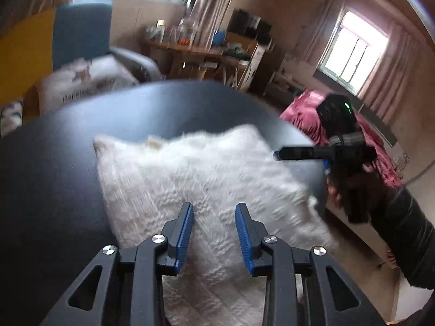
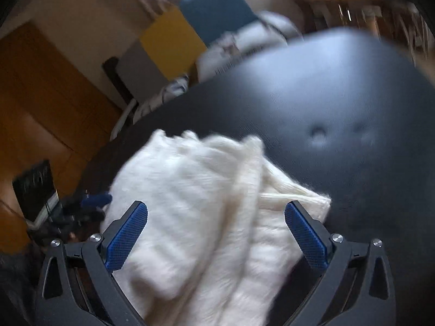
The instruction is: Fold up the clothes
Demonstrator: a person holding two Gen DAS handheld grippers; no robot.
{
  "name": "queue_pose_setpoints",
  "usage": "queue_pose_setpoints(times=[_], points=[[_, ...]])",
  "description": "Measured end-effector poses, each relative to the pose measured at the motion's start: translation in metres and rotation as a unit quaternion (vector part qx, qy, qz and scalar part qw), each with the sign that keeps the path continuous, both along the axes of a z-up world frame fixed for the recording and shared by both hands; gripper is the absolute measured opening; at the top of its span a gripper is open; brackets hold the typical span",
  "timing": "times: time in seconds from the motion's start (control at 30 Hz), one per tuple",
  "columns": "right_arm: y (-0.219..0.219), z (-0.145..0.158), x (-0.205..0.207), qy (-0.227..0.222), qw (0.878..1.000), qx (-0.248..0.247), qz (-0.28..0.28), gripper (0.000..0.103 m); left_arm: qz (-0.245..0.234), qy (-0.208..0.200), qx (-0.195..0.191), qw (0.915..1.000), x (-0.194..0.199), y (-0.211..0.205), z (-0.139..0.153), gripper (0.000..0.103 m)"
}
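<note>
Sweater (image 1: pixel 195 184), white and fuzzy, lies on the black table (image 1: pixel 54 163), already doubled over on itself; the right wrist view shows layers stacked, with a ribbed edge (image 2: pixel 299 198) poking out at the right side. Its near end hangs past the table edge toward the holder. Left gripper (image 1: pixel 214 233) hovers over the near part, jaws partly apart, nothing between the pads (image 1: pixel 186 233). Right gripper (image 2: pixel 216 233) sits over the same pile, jaws wide, also holding nothing; in the left view it shows side-on by the table's right edge, a hand (image 1: pixel 337 193) behind it. Risks, as judgement: loose knit may snag on the ribbed pads; a pinch may catch only the top layer and peel the fold open; the overhanging end could drag the pile off the table. Both views are motion-blurred, so layer edges are uncertain.
</note>
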State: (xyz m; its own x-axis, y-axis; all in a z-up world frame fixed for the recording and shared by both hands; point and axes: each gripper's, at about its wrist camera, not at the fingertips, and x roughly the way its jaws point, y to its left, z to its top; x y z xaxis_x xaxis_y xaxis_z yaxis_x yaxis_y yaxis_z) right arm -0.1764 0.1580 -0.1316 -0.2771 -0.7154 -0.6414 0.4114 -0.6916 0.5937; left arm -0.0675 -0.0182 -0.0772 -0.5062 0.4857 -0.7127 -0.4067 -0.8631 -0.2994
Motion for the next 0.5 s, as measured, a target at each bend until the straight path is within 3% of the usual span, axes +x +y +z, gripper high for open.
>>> queue_pose_setpoints(times=[0.07,0.17,0.3,0.37,0.5], points=[[0.018,-0.007,-0.008,-0.011,1.000,-0.029,0.000,0.103,0.007,-0.001,-0.005,1.0000,-0.003,0.004,-0.002,0.032],[0.029,-0.004,-0.003,-0.021,0.998,-0.063,-0.008,0.103,0.006,0.003,0.030,0.9995,0.000,-0.006,0.013,0.032],[0.021,-0.006,0.007,-0.004,0.998,-0.052,0.021,0.103,0.052,-0.026,0.091,0.9942,-0.010,-0.043,0.020,0.033],[0.020,-0.010,0.013,0.002,0.999,-0.037,0.035,0.103,0.092,-0.042,0.126,0.9869,-0.013,-0.071,0.019,0.033],[0.036,0.004,0.023,-0.001,0.998,-0.057,0.037,0.103,0.163,-0.063,0.182,0.9675,-0.011,-0.128,0.015,0.039]])
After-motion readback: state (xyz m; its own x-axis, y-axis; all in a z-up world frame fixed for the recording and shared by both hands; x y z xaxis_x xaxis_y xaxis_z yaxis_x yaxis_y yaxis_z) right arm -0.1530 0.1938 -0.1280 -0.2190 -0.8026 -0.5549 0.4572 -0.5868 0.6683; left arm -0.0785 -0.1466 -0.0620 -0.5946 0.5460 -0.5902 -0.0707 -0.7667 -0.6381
